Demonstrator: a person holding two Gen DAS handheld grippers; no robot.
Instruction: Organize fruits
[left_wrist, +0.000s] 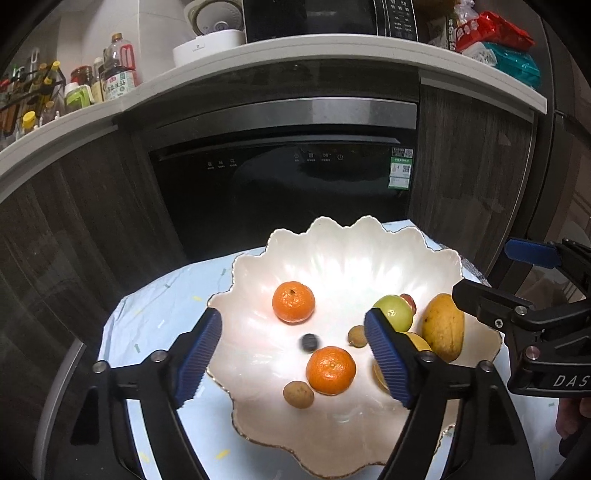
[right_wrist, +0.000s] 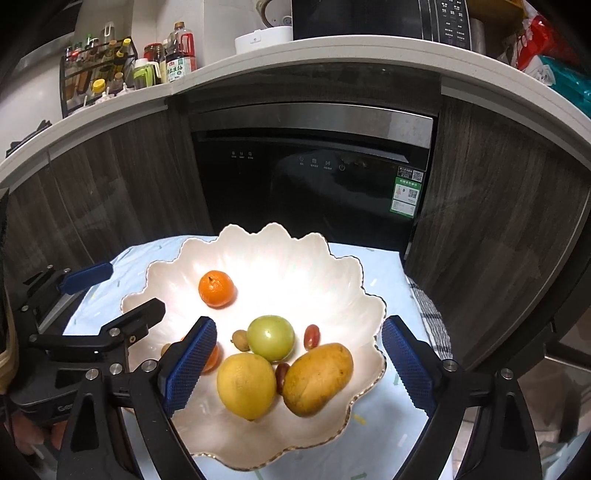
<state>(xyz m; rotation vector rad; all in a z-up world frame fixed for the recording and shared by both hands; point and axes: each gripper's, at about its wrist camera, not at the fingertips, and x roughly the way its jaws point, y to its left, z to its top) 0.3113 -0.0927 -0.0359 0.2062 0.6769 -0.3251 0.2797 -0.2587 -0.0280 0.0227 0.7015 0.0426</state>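
both tongs hang wide apart over a white scalloped bowl (right_wrist: 258, 258) on a bench with a pale blue cloth (left_wrist: 177, 295). the left tongs (left_wrist: 293, 354) grip nothing; below them lie a mandarin (left_wrist: 330, 370), a blueberry (left_wrist: 309, 342) and a small brown fruit (left_wrist: 298, 394). the right tongs (right_wrist: 299, 363) grip nothing, with a lemon (right_wrist: 245, 386), a mango (right_wrist: 317, 378) and a green tomato (right_wrist: 270, 338) beneath. a second mandarin (right_wrist: 216, 288) sits farther back.

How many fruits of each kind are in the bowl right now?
Mandarins: 2
Small brown fruits: 2
Small red fruits: 2
Green round fruit: 1
Yellow citrus fruit: 1
Mango: 1
Dark blue berry: 1
Total: 10
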